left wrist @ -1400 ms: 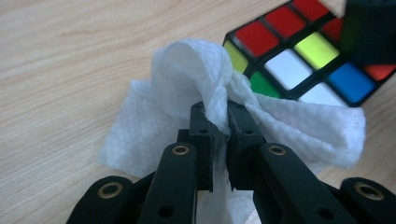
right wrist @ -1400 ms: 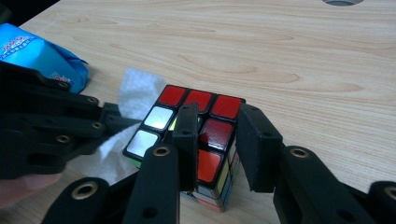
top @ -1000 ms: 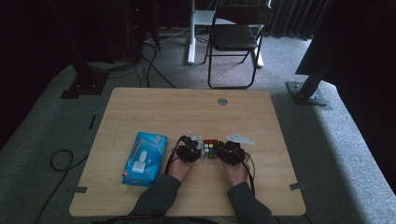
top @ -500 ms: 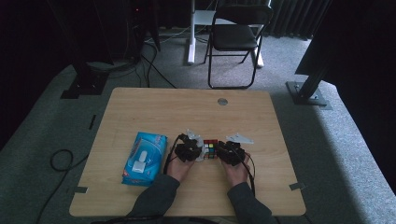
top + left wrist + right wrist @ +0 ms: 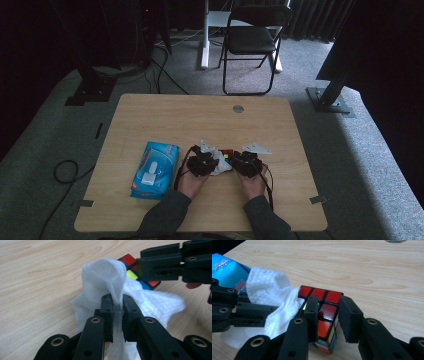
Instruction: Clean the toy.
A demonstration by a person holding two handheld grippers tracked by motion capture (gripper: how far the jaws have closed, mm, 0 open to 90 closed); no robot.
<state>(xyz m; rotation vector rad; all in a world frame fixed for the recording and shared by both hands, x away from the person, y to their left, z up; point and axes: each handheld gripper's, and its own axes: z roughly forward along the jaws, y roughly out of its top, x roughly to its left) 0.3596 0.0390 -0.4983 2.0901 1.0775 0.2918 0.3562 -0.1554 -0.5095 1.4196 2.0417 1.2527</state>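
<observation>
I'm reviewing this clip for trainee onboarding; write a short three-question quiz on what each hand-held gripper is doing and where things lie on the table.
1. True or false: the left hand-held gripper is clamped on a white wipe.
2. What does the right hand-held gripper hold? A) the blue tissue pack B) the puzzle cube C) nothing
3. In the high view, on which side of the two hands does the tissue pack lie on the table?

Key: 1 true; 2 B; 3 the left side, beside the left hand-held gripper.
</observation>
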